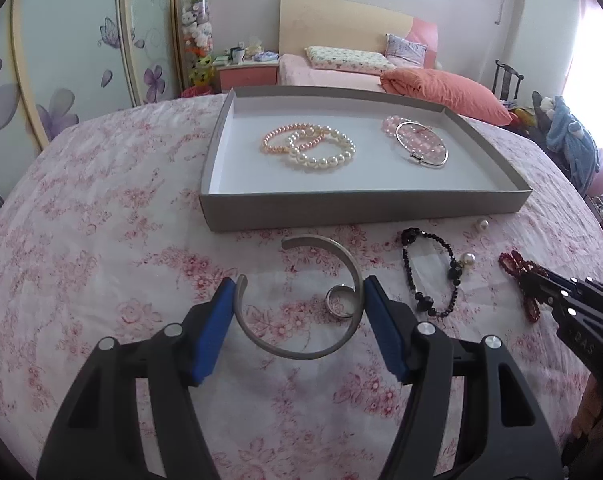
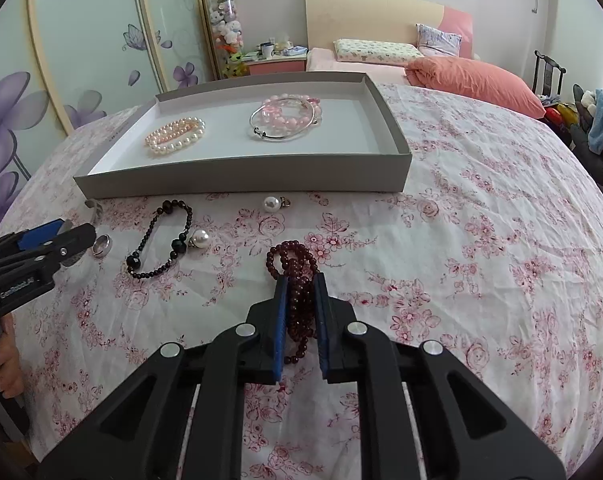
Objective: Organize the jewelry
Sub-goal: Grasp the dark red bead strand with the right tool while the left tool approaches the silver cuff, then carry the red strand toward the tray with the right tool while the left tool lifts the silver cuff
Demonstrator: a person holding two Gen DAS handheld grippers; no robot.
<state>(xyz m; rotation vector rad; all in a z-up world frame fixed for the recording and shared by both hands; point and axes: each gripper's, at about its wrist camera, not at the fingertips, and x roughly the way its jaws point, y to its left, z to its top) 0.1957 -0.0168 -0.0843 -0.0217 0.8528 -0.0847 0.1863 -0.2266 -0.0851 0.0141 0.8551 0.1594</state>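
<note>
The left gripper [image 1: 299, 292] is spread wide around an open silver cuff bangle [image 1: 301, 344] lying on the floral-clothed desk [image 1: 101, 240]; both blue pads sit just at the bangle's outer edges, though actual contact is hard to judge. A silver ring [image 1: 340, 301] lies inside the bangle's curve. The right gripper [image 2: 300, 284] is nearly closed, pinching a dark red bead bracelet [image 2: 292, 258] whose lower loops are hidden between the pads. Beside it lie one black bead bracelet [image 2: 161, 240] and two loose pearl pendants [image 2: 200, 239], one [image 2: 271, 203] nearer the grey tray [image 2: 241, 178]. The tray holds four pieces: a pink pearl bracelet [image 1: 275, 140], a white pearl bracelet [image 1: 329, 152], a pale pink bead bracelet [image 1: 397, 126] and a thin silver bangle [image 1: 421, 144] overlapping it.
</note>
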